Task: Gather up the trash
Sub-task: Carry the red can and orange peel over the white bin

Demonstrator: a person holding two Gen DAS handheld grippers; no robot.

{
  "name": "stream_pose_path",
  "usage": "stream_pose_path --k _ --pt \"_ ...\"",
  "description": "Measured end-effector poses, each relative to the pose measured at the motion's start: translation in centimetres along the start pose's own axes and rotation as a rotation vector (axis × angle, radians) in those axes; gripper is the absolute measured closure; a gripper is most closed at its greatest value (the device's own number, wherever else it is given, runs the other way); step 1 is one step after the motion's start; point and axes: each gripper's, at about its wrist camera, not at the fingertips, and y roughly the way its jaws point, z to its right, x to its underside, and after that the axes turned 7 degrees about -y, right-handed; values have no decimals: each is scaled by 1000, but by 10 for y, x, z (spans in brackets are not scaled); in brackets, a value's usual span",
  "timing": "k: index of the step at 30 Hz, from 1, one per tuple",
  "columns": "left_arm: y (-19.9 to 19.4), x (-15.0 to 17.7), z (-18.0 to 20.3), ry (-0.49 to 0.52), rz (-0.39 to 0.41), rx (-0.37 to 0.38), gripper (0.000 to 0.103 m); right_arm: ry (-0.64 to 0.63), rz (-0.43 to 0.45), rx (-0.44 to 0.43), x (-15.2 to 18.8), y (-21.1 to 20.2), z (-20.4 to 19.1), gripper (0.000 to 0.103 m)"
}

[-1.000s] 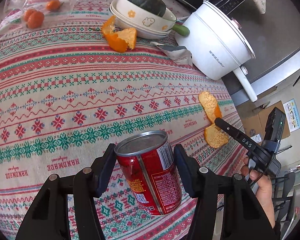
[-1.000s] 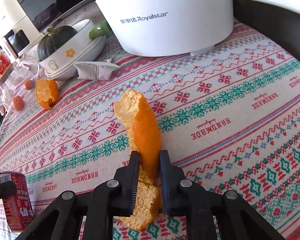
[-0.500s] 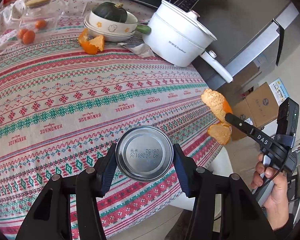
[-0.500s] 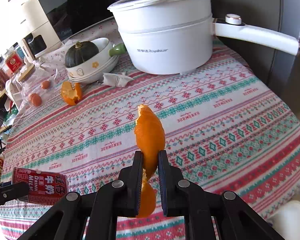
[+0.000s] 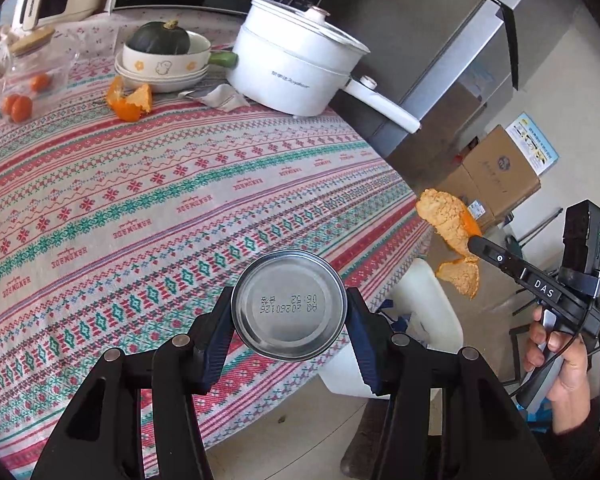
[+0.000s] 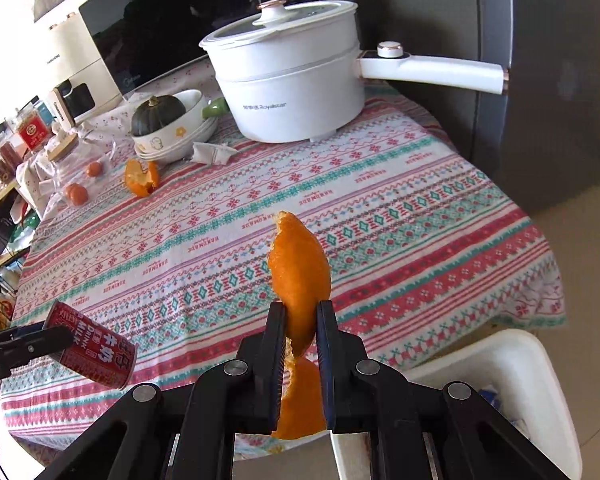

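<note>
The left gripper point(image 5: 289, 334) clamps the rigid, light can point(image 5: 289, 305) across its sides, while the right gripper point(image 6: 301, 354) pinches limp, tearable orange peel point(image 6: 300, 276) mid-strip.

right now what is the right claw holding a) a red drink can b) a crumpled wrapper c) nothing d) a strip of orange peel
d: the right claw is shut on a strip of orange peel, held up off the patterned tablecloth; the red milk drink can sits in the left claw.
</note>
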Motion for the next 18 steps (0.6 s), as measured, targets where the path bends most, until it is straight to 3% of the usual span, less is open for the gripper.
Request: stream_pose_path --k 6,18 --pt "16 9 39 63 -29 49 47 -20 -13 9 19 -20 20 90" --pt "76 35 117 167 -114 117 47 71 -218 130 89 -23 89 89"
